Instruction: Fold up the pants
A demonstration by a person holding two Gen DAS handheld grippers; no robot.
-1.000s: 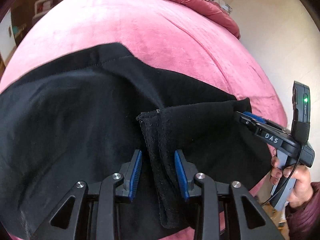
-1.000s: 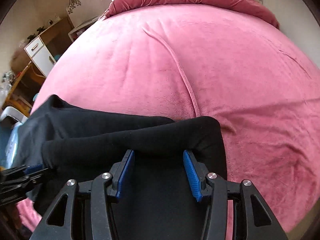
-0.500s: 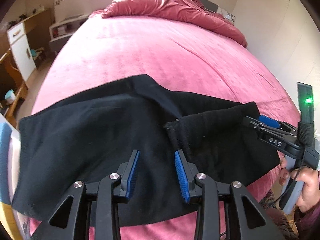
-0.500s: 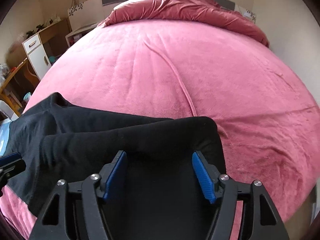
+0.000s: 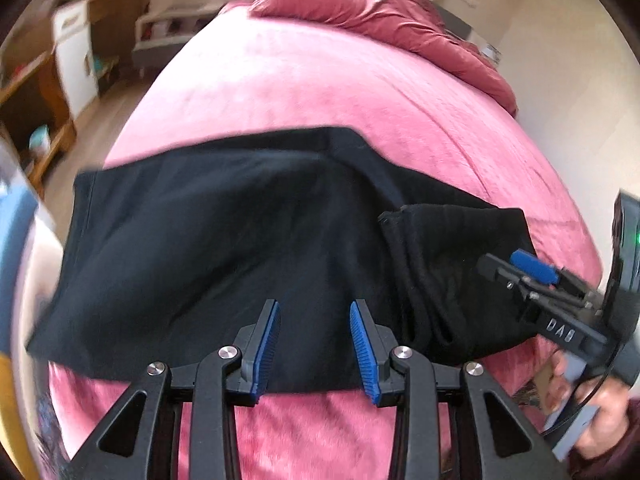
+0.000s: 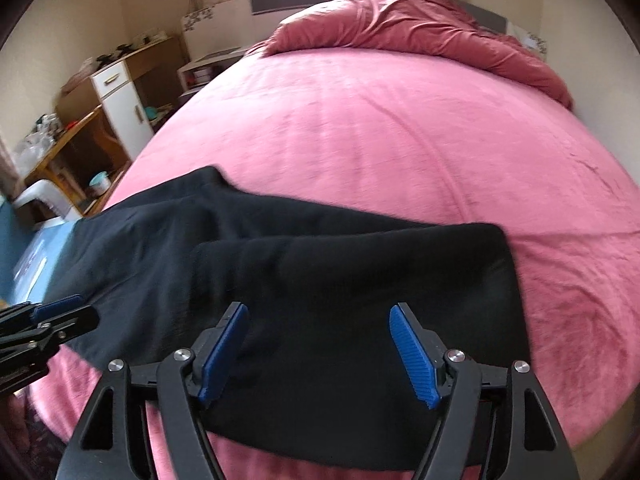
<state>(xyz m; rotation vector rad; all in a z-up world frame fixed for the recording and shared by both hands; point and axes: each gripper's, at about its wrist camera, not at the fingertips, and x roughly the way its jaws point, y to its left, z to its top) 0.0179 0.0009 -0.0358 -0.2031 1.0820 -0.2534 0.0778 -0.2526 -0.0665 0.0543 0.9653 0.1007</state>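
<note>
We see the black pants [image 5: 224, 240] lying folded on the pink bed [image 5: 320, 92], close to its near edge. On the right part of the pants the leg ends [image 5: 452, 256] are laid back over the rest of the cloth. The left gripper [image 5: 314, 338] hangs above the near edge of the pants; its blue fingers are apart and hold nothing. The right gripper [image 6: 320, 346] is over the folded part of the pants, spread wide and empty too. A crumpled red blanket [image 6: 400, 28] lies at the far end of the bed.
</note>
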